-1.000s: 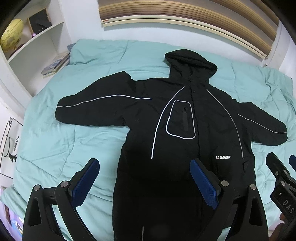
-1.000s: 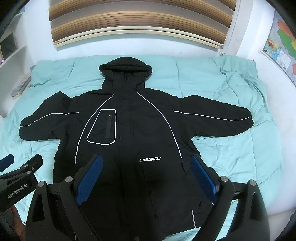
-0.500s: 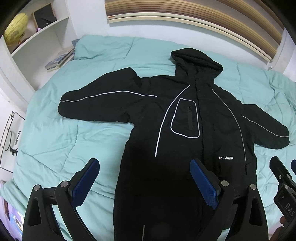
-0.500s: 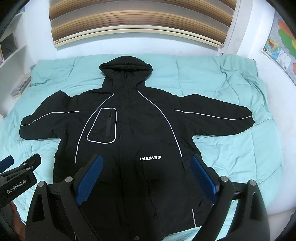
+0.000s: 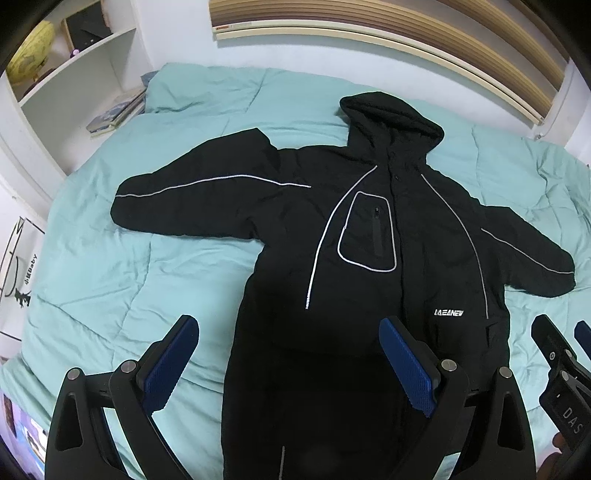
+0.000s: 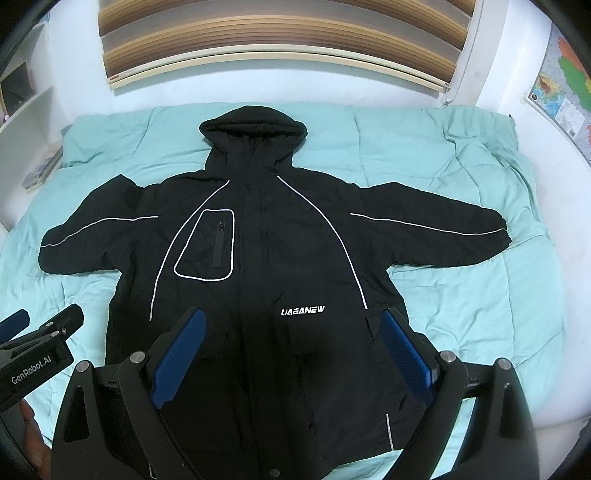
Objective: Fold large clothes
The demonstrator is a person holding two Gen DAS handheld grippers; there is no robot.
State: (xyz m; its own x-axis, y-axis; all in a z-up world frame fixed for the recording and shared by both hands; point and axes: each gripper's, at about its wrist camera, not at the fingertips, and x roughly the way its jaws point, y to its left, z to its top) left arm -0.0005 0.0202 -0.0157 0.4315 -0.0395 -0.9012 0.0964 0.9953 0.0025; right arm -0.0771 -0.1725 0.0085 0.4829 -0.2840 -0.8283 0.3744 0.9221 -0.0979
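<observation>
A black hooded jacket [image 5: 369,280] with thin white piping lies flat, front up, on a teal quilt, both sleeves spread out sideways and the hood toward the wall; it also shows in the right wrist view [image 6: 266,266]. My left gripper [image 5: 288,354] is open and empty, hovering above the jacket's lower left hem. My right gripper [image 6: 291,347] is open and empty above the lower middle of the jacket. Each gripper shows at the edge of the other's view: the right one [image 5: 561,369] and the left one [image 6: 37,343].
The teal quilt [image 6: 461,302] covers the whole bed. White shelves [image 5: 74,85] with books and a yellow globe stand left of the bed. A window blind [image 6: 277,33] is on the far wall and a map [image 6: 565,85] on the right wall.
The left wrist view has tilted slightly, so the jacket sits lower and further right in it. The right gripper has barely moved. Both stay open.
</observation>
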